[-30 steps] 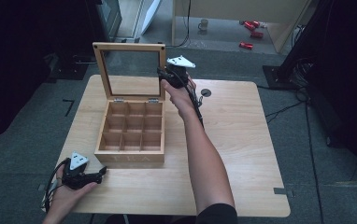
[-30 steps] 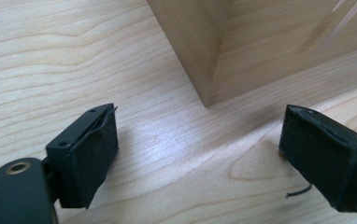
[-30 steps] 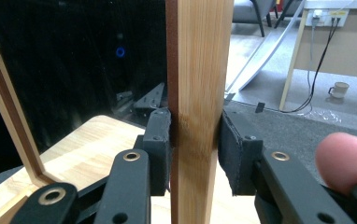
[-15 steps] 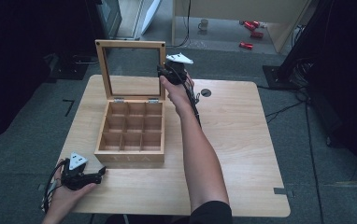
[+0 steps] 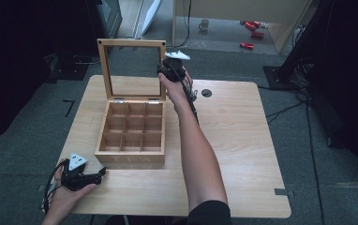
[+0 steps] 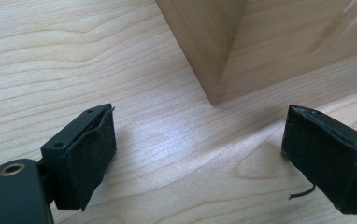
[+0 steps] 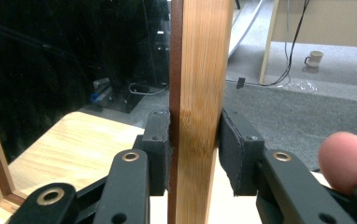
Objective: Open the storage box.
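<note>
At the left of the high view, the left tool (image 5: 96, 175) lay low at the near left corner of the desk (image 5: 242, 140), held in the person's left hand (image 5: 67, 192). Its jaws stood wide apart with nothing between them. In the left tool view the two black pads (image 6: 90, 154) framed bare desk wood, and the near left corner of the box (image 6: 214, 51) rose just beyond them, close but not touched.

Further right, on the left half of the desk, sat the wooden tea box (image 5: 132, 136), open. Its inside was split into nine square compartments, three rows of three. As far as the high view showed, every compartment held nothing but its own wooden floor. The front wall carried faint letters that were too small to read surely.

The lid (image 5: 131, 68) stood upright from the hinges at the back edge of the box. It was a wooden frame around a clear pane, and the floor behind showed through it.

At the right edge of that lid was the right tool (image 5: 167, 71), reached there by the person's right arm (image 5: 198, 150) stretched across the desk. It was clenched on the lid's right side rail. In the right tool view both pads (image 7: 235, 149) pressed flat on the wooden rail (image 7: 200, 93) from either side, and the rail stood upright between them. A fingertip (image 7: 347, 158) showed at the right.
</note>
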Demonstrator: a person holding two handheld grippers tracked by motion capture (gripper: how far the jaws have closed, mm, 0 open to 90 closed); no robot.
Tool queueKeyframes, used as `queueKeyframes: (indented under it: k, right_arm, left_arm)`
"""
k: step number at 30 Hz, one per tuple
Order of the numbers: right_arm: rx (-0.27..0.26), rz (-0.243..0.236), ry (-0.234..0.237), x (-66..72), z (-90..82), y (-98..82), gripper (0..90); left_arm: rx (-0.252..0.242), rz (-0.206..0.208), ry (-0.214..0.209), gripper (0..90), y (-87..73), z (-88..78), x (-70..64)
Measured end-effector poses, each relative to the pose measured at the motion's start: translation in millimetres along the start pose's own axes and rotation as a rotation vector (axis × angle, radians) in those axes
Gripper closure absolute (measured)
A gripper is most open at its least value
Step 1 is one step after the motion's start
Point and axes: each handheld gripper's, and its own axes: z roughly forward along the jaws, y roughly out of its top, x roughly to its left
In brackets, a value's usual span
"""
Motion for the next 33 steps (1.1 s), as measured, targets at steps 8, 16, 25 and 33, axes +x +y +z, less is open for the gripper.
queueKeyframes:
  k: [8,16,25,33]
  right_arm:
    - [0.022,-0.029,-0.005,0.0,-2.3,3.5,59.0]
    - [0.030,-0.022,0.027,-14.7,-24.5,-0.7,28.4]
    - [0.034,-0.032,0.071,-31.2,-66.9,-18.3,13.2]
    - [0.034,-0.020,0.051,-60.7,-110.3,-46.9,12.5]
  left_arm:
    - [-0.001,-0.003,-0.003,10.4,0.1,0.1,0.5]
    - [0.005,0.009,0.007,10.4,0.7,0.7,-0.5]
    - [0.006,0.012,0.014,10.4,1.3,1.4,-0.9]
    - [0.006,0.008,0.015,10.4,1.6,1.9,-1.4]
